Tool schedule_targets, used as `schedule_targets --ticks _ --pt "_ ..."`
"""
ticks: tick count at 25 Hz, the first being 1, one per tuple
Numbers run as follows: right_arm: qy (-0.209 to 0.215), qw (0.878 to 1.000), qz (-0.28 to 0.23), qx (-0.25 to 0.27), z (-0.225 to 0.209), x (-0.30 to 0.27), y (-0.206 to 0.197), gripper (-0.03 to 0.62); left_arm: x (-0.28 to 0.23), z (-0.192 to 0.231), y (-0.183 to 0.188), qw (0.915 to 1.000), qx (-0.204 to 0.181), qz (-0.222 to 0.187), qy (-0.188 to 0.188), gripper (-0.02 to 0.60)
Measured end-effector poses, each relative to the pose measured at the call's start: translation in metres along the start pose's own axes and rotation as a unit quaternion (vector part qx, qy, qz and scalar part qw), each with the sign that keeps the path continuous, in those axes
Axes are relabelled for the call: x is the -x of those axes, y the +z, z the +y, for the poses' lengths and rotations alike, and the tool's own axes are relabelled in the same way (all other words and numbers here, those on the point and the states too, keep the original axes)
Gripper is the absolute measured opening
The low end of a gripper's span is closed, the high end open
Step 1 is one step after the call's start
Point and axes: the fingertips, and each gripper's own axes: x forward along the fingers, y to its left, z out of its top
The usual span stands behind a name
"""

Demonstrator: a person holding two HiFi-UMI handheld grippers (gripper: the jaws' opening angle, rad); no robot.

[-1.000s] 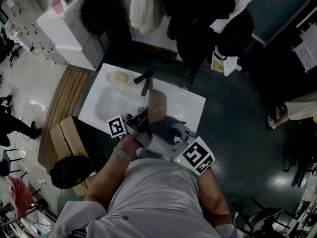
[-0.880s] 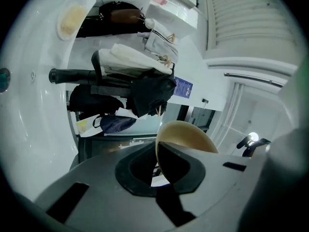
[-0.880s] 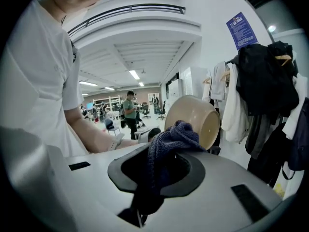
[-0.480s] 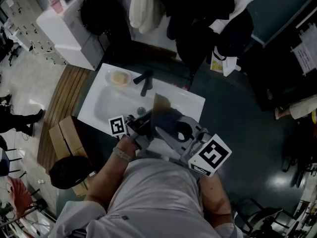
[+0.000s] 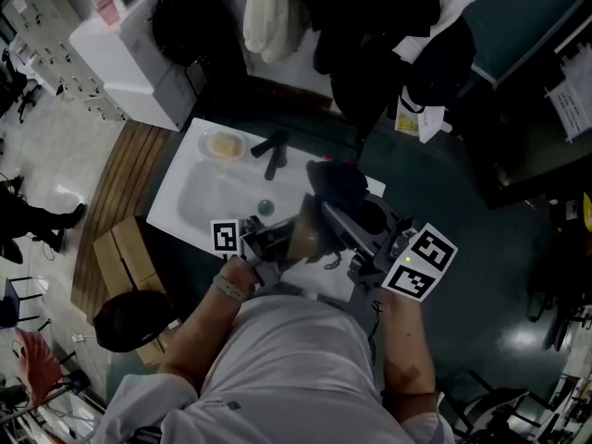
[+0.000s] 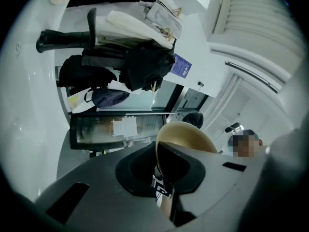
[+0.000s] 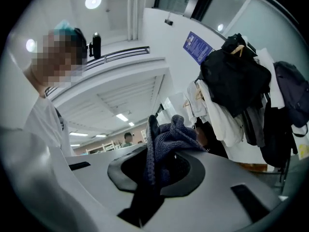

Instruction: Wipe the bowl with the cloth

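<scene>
Bowl — tan, tipped up on its edge — is clamped by its rim between the closed jaws of the left gripper, above the front edge of a white sink. The right gripper is closed on a dark knitted cloth, bunched just beside the bowl's upper right — whether they touch is unclear. A black tap stands behind the basin.

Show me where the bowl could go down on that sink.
The basin is bare, bordered by the soap dish and faucet behind and the drain at its right. The sink's right end is crowded: the right gripper with the cloth and the left gripper with the bowl hang over it.
</scene>
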Motion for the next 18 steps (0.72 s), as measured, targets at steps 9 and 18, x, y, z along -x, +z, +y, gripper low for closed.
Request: schedule_targets --ticks 9,18 --pt "-0.021 0.996 -0.015 -0.086 -0.035 0.008 -0.017 0.077 -0.011 -0.016 -0.021 0.9972 -0.010 0.060 -0.042 0.021" --pt "-0.009 0.992 0.035 -0.122 -0.041 0.001 -0.062 0.077 -0.021 -0.029 -0.035 0.9920 -0.012 0.095 -0.081 0.021"
